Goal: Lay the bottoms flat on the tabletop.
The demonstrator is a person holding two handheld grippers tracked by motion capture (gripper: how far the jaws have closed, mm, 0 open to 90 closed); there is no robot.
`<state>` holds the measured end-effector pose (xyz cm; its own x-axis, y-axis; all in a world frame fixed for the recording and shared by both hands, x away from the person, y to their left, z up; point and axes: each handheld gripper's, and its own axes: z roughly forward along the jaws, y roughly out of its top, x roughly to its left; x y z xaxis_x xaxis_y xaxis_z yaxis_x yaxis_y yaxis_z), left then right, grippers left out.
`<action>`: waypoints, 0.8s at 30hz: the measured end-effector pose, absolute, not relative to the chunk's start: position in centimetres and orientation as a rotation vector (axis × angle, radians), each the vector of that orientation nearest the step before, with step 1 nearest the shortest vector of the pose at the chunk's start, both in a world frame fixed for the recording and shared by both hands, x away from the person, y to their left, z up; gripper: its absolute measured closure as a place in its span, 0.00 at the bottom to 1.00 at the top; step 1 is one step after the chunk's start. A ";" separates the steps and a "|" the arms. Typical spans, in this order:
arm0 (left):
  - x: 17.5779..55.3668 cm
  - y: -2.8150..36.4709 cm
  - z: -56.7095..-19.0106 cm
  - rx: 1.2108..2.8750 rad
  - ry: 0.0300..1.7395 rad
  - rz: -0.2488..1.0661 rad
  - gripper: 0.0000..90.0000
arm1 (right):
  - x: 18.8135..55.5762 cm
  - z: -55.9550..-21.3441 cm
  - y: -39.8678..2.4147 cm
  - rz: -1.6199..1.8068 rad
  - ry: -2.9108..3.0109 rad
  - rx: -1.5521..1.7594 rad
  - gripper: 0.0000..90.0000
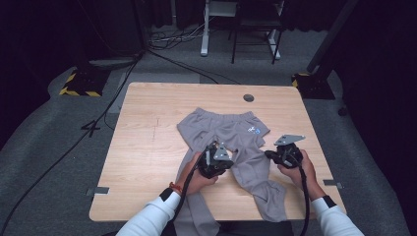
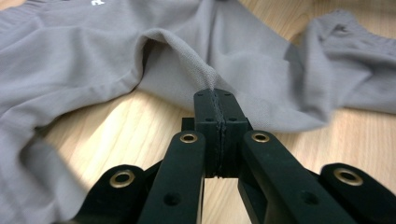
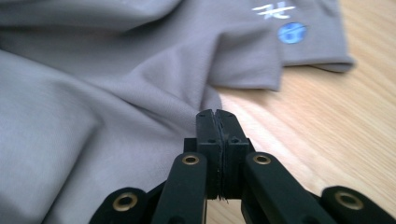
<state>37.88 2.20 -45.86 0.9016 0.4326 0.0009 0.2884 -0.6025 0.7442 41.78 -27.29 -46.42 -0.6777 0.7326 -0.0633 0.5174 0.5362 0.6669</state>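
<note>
On table (image 1: pixel 147 147) — grey trousers (image 1: pixel 231 132), waistband far, legs toward person.

Overhead lighting on table (image 1: pixel 147 147); surroundings dark, near black at frame edges. High view soft, low res, slight barrel bend at table corners. Soft shadows under grey trousers (image 1: pixel 231 135). Gripper views: warm bright patches w/ mild glare on wood beside cloth folds; jaw tips sharp, near links and far fabric out of focus; logo (image 3: pixel 292 32) blurred. Left gripper view: lower-left cloth heavily blurred.
</note>
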 end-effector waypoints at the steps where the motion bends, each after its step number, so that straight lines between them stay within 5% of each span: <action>1: 37.8 2.6 -45.8 2.261 0.515 0.231 0.99 | 41.8 -46.4 -27.3 0.897 2.442 1.033 0.99; 8: 36.1 5.0 -46.4 2.312 0.520 0.219 0.97 | 42.5 -46.4 -29.3 0.807 2.355 1.151 0.98; 11: 35.6 5.9 -46.3 2.316 0.527 0.242 0.87 | 42.7 -46.5 -29.9 0.792 2.325 1.180 0.95; 16: 35.0 9.6 -45.6 2.243 0.641 0.378 0.65 | 42.8 -46.3 -31.4 0.820 2.259 1.243 0.60; 24: 38.3 15.6 -47.4 2.169 0.915 0.388 0.51 | 41.1 -46.3 -26.8 0.882 2.424 0.942 0.52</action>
<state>38.27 15.60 -47.37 0.7001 0.7140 -0.0079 0.4911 -0.4735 0.7312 41.07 -26.77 -46.25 -0.6965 0.7061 -0.1280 0.4589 0.5754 0.6770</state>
